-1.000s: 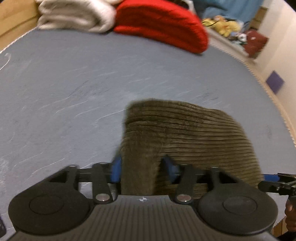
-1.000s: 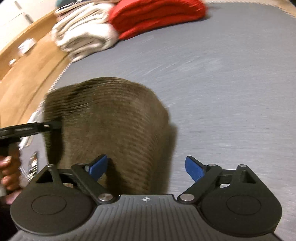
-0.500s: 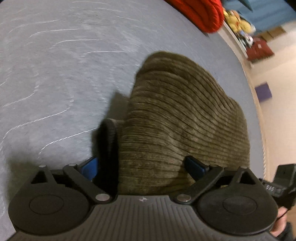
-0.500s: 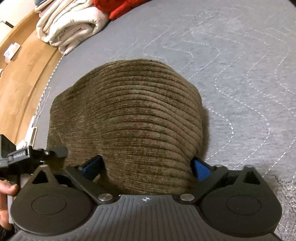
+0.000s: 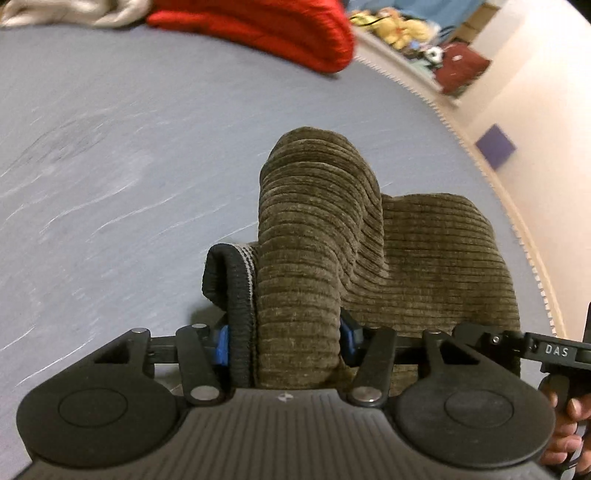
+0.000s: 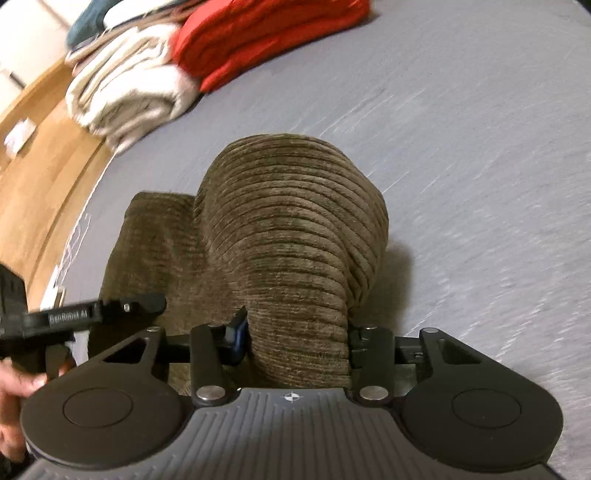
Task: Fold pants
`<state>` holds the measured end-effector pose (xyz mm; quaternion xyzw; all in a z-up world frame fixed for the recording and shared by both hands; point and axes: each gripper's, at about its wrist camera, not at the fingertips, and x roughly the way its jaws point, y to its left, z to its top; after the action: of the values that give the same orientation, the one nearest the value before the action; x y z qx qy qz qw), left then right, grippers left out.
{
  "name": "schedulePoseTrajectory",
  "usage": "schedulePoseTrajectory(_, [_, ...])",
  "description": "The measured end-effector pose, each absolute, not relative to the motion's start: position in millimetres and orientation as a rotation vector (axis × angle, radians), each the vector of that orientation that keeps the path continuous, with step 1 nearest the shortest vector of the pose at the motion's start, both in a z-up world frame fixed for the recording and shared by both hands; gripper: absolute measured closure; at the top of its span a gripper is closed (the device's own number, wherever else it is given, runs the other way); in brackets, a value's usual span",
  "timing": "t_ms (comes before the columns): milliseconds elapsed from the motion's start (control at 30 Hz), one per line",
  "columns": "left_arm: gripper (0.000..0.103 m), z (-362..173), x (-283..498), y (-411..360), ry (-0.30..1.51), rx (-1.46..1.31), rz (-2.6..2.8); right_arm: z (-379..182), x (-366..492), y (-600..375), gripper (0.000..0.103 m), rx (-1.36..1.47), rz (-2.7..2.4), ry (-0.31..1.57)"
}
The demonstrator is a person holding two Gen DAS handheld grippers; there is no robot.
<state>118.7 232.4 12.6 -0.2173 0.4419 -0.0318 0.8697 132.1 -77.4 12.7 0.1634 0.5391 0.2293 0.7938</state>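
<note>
The olive-brown corduroy pants (image 5: 317,236) lie folded on the grey mattress (image 5: 110,155). My left gripper (image 5: 284,341) is shut on a thick bunch of them, with the black waistband (image 5: 236,302) pinched beside the left pad. My right gripper (image 6: 295,338) is shut on the other end of the same bundle (image 6: 291,236), which humps up in front of it. Each gripper shows at the edge of the other's view: the right gripper (image 5: 546,350) in the left wrist view, the left gripper (image 6: 74,317) in the right wrist view.
A red folded blanket (image 5: 258,26) and a cream folded blanket (image 6: 125,88) lie at the far end of the mattress. A wooden bed frame (image 6: 40,177) runs along one side. A wall with a purple square (image 5: 495,146) stands along the other side.
Both grippers have closed on the pants and lifted them. The views have tilted up from the mattress. The cloth now bunches into a tall hump between the fingers.
</note>
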Motion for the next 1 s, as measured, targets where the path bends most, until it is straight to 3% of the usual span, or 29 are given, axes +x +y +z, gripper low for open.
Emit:
schedulePoseTrajectory(333, [0.046, 42.2, 176.9, 147.4, 0.777, -0.439, -0.176, 48.7, 176.1, -153.2, 0.056, 0.365, 0.329, 0.969])
schedulePoseTrajectory(400, [0.041, 38.1, 188.8, 145.2, 0.772, -0.463, -0.172, 53.0, 187.1, -160.1, 0.056, 0.327, 0.335, 0.929])
schedulePoseTrajectory(500, [0.030, 25.4, 200.0, 152.9, 0.796, -0.449, -0.058, 40.8, 209.2, -161.9, 0.048, 0.232, 0.378, 0.906])
schedulePoseTrajectory(533, [0.030, 26.0, 200.9, 151.9, 0.778, -0.401, 0.022, 32.8, 217.4, -164.4, 0.042, 0.216, 0.355, 0.917])
schedulePoseTrajectory(600, [0.031, 30.6, 198.7, 146.4, 0.744, -0.258, 0.141, 21.0, 227.0, -171.7, 0.041, 0.125, 0.179, 0.908])
schedulePoseTrajectory(800, [0.036, 42.7, 175.9, 123.2, 0.709, -0.202, -0.121, 29.3, 220.3, -192.0, 0.039, 0.154, 0.230, 0.886])
schedulePoseTrajectory(833, [0.039, 41.8, 175.8, 115.9, 0.716, -0.171, -0.168, 29.4, 215.8, -190.4, 0.039, 0.142, 0.276, 0.888])
schedulePoseTrajectory(900, [0.057, 28.6, 178.8, 105.8, 0.791, -0.081, -0.212, 21.9, 206.9, -184.6, 0.040, 0.097, 0.401, 0.938])
schedulePoseTrajectory(1000, [0.061, -8.7, 186.7, 100.5, 0.957, 0.063, -0.210, -15.6, 196.9, -166.4, 0.045, -0.102, 0.489, 1.100])
